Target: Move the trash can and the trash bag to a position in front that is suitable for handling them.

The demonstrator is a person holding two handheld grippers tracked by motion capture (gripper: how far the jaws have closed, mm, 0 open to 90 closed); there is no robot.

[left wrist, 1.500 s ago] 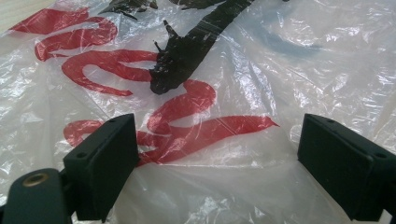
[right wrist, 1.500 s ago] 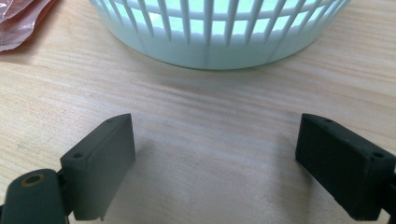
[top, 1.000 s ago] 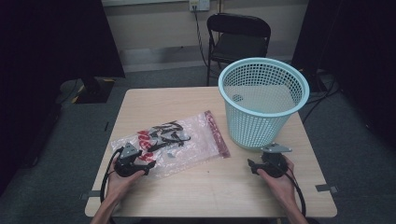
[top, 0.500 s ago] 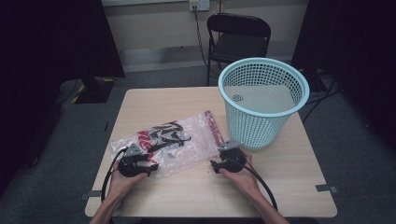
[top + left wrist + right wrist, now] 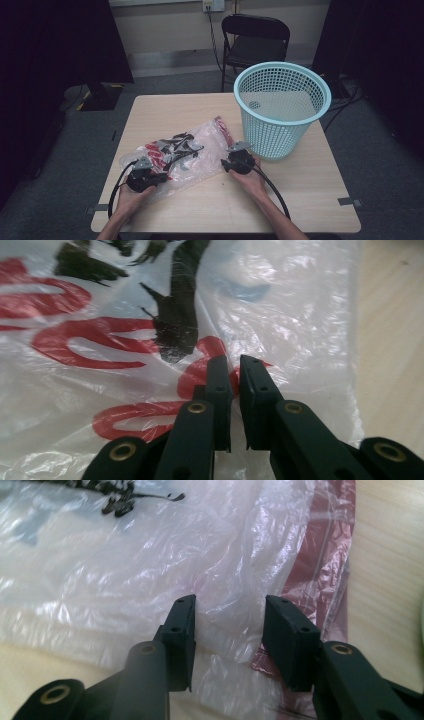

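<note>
A clear plastic bag (image 5: pixel 200 145) with red and black print lies crumpled on the wooden table (image 5: pixel 170 112). My left gripper (image 5: pixel 162 176) is at the bag's near left corner. Its jaws have just been closing and now pinch the film (image 5: pixel 275 305) at a red printed mark, the left gripper (image 5: pixel 235 362) almost fully shut. My right gripper (image 5: pixel 223 165) is at the bag's right end, beside its red strip (image 5: pixel 320 555). Its jaws have just been closing too. The right gripper (image 5: pixel 230 605) still stands apart around a raised fold of the bag (image 5: pixel 125 555), the pads not pressing it.
A light blue mesh basket (image 5: pixel 280 135) stands on the table's far right, close to my right hand. A black folding chair (image 5: pixel 255 40) stands behind the table. Bare wood lies in front of the bag and at the table's far left.
My right gripper has moved left from the table's right side to the bag's right end and narrowed its jaws. The left gripper has stayed put and closed on the bag.
</note>
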